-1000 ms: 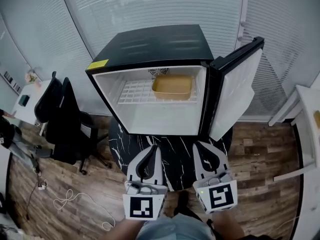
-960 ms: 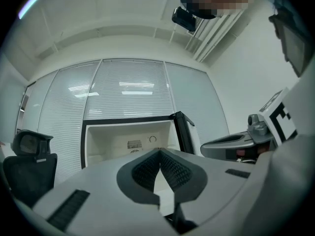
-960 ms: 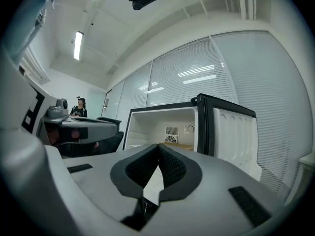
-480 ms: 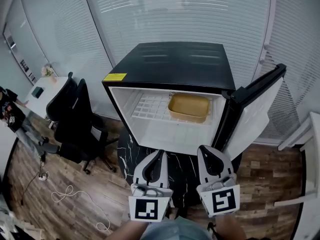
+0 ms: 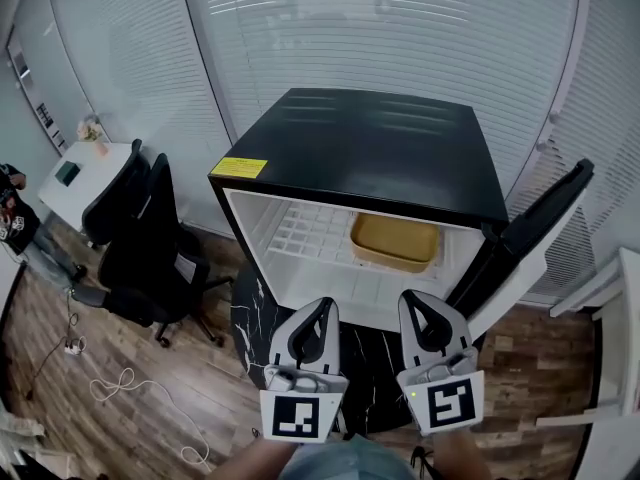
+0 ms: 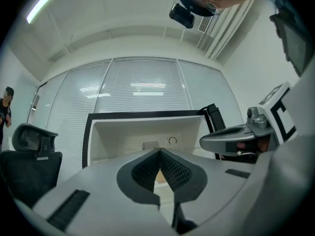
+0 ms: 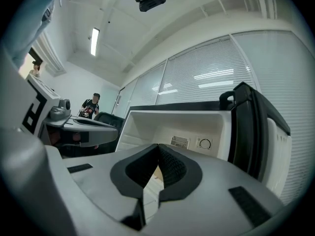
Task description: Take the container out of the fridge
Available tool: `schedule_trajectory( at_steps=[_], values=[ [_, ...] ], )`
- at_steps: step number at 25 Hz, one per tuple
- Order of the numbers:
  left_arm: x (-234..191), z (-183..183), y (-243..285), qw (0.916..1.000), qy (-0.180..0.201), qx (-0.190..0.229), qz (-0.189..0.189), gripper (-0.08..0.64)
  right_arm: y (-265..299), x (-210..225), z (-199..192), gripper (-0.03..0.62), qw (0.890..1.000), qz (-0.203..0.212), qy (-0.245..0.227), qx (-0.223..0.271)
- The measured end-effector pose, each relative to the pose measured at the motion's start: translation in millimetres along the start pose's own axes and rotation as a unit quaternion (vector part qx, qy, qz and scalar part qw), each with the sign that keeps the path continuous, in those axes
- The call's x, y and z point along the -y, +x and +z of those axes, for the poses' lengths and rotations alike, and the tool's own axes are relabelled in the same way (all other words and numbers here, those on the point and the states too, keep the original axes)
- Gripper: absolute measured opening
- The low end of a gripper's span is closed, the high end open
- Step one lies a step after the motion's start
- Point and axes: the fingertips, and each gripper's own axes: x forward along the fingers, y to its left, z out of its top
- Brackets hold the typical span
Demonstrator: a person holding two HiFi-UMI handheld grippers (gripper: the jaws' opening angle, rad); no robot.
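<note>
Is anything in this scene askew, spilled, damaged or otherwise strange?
Nothing stands out. The fridge is open, its door swung to the right, and the yellow container sits level on the wire shelf, with no spill visible. The left claw and right claw are shut and empty. Only a white cable lies loose on the floor.

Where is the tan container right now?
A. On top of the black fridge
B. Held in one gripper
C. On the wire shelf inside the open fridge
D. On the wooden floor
C: the tan container sits on the white wire shelf inside the open fridge, at the end of the shelf nearest the open door.
</note>
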Motion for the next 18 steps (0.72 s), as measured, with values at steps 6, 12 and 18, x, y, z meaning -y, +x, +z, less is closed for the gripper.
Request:
schedule_trajectory(
  at_steps=[6, 12, 18],
  values=[
    [-20, -12, 28, 0.9998, -0.017, -0.004, -0.012, 0.014, 36, -7, -4, 0.029, 0.999, 0.021, -0.023, -0.016],
    [-41, -32, 52, 0.9989, -0.032, -0.022, -0.024, 0.014, 74, -11, -17, 0.121, 0.996, 0.044, -0.058, -0.048],
    [-60, -55, 79, 0.9977, -0.047, -0.033, -0.038, 0.014, 107, -18, -45, 0.146, 0.976, 0.084, -0.159, -0.120]
  ],
)
